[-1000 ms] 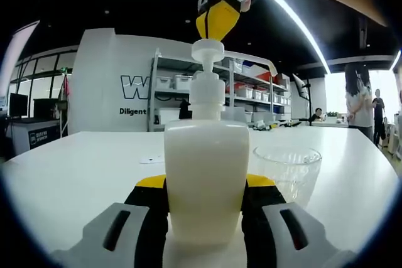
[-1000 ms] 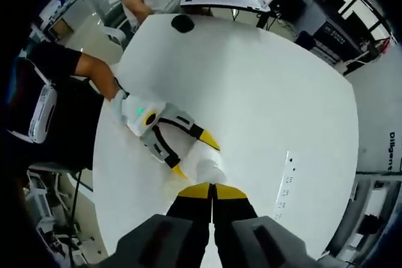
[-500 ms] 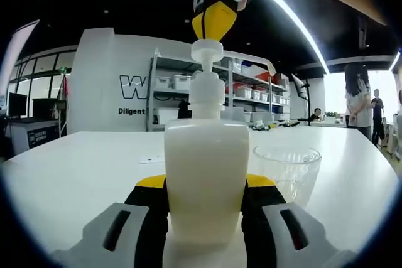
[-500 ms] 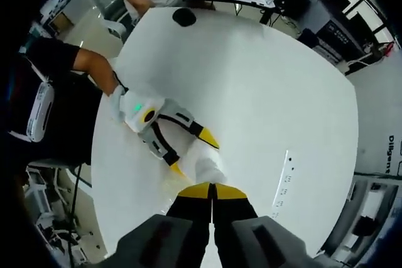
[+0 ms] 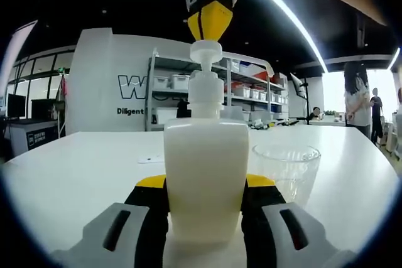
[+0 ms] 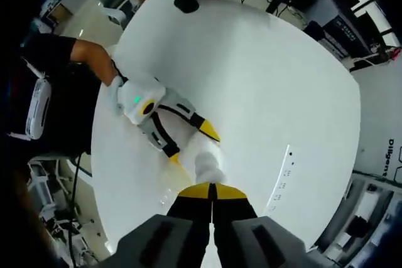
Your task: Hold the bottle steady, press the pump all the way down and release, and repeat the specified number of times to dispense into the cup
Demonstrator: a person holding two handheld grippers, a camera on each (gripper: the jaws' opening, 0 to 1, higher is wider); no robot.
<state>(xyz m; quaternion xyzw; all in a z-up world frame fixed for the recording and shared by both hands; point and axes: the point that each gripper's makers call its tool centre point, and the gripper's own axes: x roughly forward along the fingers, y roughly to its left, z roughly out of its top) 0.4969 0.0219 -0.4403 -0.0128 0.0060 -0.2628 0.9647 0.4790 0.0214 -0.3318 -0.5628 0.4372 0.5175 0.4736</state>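
Note:
A cream pump bottle (image 5: pixel 206 177) stands upright on the white table (image 5: pixel 69 171), and my left gripper (image 5: pixel 206 218) is shut on its lower body. Its white pump head (image 5: pixel 206 48) is up, with a thin spout reaching right over a clear plastic cup (image 5: pixel 286 169). From above, my right gripper (image 5: pixel 209 23) comes down with its yellow tips closed, resting on or just over the pump head. In the right gripper view its shut jaws (image 6: pixel 212 188) point straight down at the pump top (image 6: pixel 209 166), with the left gripper (image 6: pixel 164 121) beside the bottle and the cup (image 6: pixel 168 198) partly hidden.
The round white table (image 6: pixel 251 86) has a black round object (image 6: pixel 186 3) at its far edge and a small strip (image 6: pixel 281 180) lying on it. A person's arm holds the left gripper. Shelves with bins (image 5: pixel 248 92) and standing people (image 5: pixel 357 101) are far behind.
The right gripper has risen a little and the pump head has come up with it. The left gripper and bottle have stayed in place.

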